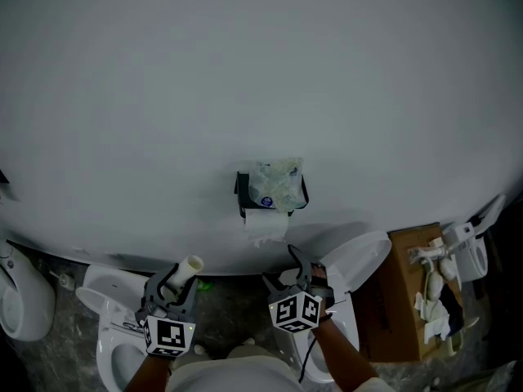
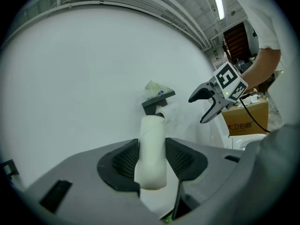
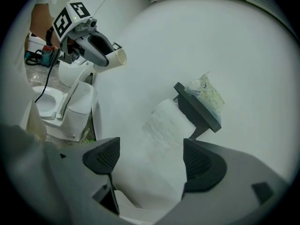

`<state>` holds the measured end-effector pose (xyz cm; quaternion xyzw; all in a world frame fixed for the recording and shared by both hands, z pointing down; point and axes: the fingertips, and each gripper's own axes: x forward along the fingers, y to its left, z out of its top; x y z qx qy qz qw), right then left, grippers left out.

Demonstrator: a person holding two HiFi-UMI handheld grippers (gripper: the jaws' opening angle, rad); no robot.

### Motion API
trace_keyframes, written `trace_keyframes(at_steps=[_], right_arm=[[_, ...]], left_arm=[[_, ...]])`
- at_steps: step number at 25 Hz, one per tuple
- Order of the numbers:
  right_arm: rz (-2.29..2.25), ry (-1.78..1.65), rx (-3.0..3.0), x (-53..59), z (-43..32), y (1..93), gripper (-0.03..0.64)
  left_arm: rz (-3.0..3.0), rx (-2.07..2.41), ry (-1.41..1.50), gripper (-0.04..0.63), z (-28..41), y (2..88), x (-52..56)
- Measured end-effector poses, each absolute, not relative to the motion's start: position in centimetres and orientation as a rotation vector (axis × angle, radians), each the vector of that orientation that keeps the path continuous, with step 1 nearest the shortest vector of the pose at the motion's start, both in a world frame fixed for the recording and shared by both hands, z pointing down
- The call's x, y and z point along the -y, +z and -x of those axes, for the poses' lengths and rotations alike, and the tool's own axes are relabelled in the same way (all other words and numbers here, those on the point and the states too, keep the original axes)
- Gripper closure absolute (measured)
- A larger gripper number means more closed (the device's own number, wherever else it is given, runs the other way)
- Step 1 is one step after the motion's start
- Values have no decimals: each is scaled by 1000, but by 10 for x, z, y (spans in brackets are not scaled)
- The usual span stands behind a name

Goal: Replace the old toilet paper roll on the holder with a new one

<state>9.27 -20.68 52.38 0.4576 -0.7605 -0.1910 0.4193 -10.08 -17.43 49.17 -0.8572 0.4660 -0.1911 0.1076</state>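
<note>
Where the black holder [image 1: 242, 188] is fixed to the pale wall [image 1: 261, 72], a toilet paper roll [image 1: 265, 223] sits in it with a loose sheet hanging below; a crumpled clear bag [image 1: 276, 184] rests on the holder's top. Just below and in front of the sheet is the right gripper [image 1: 286, 272], its jaws spread wide with nothing pressed between the pads; its own view shows the roll through the gap, apart from it. Further left, the left gripper [image 1: 174, 282] has its fingers closed narrow on a bare cardboard tube [image 1: 189, 266], which stands out past the pads towards the wall. White toilets [image 1: 106, 333] stand on the floor below; a cardboard box [image 1: 400, 292] is at the right.
</note>
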Motion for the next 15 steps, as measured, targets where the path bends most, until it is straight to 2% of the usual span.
trace_keyframes(at_steps=[12, 14, 15], right_arm=[[-1263, -380, 1966, 200, -112, 514, 213], [-1315, -372, 1975, 200, -119, 507, 258], [-1346, -374, 1977, 200, -123, 503, 355]], left_arm=[[2489, -1380, -558, 408, 98, 480, 179], [2484, -1381, -555, 408, 97, 478, 180], [2482, -1381, -554, 408, 96, 477, 180]])
